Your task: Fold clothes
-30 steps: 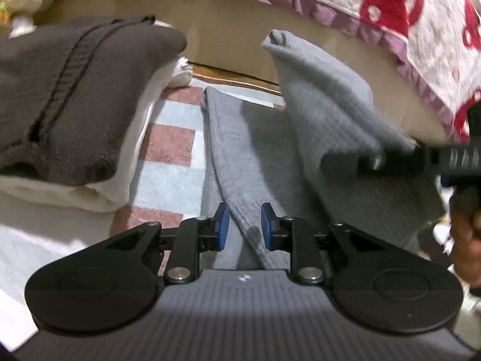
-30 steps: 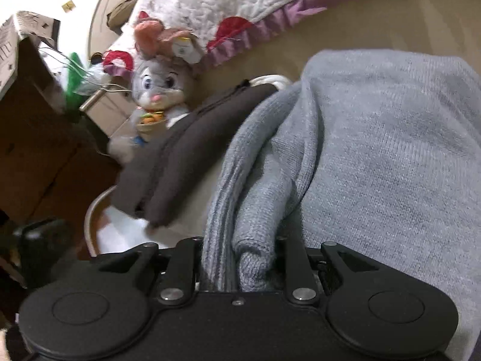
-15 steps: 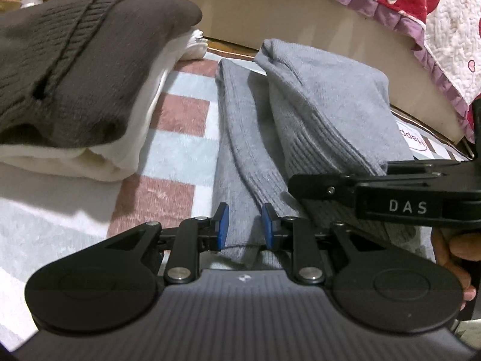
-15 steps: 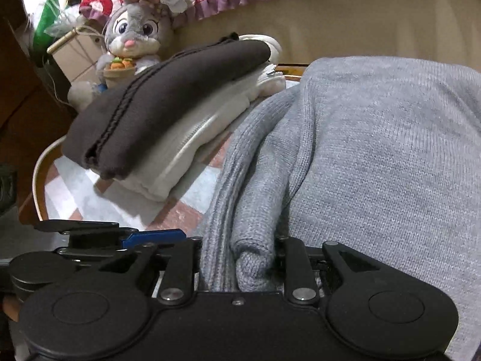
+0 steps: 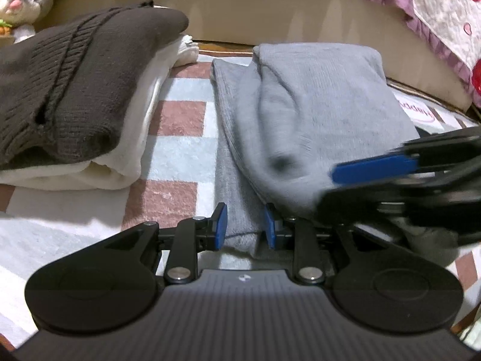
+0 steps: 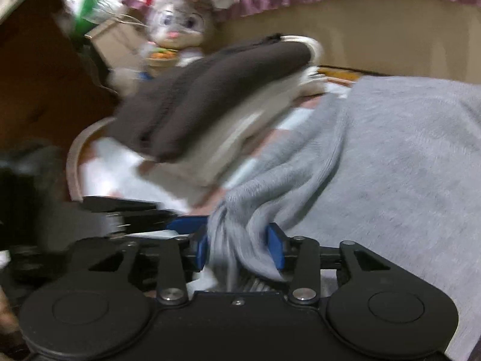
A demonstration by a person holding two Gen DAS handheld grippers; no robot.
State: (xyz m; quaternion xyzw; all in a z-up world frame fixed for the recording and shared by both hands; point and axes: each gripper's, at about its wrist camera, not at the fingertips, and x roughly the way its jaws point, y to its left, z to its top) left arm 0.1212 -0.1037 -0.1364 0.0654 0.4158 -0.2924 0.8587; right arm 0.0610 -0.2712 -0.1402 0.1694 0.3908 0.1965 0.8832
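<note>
Checked in pink, white and pale blue, the blanket (image 5: 177, 114) covers the work surface, with a quilted bedspread (image 5: 436, 3) hanging behind.

The left gripper (image 5: 245, 225) sits low at the near edge of the grey sweater (image 5: 315, 114); its blue pads bracket the hem with a small gap either side, so it looks loose rather than clamped. The right gripper (image 6: 240, 248) has eased apart since half a second ago: the bunched grey fold that was pinched tight now hangs slack between its spread pads, and the raised half has come down flat over the lower layer. I judge this fold laid, with release under way.

To the left lies a finished stack, a dark brown sweater (image 5: 75, 84) on a white garment (image 5: 129, 147). A stuffed rabbit (image 6: 177, 27) sits far left. No container is in view.
</note>
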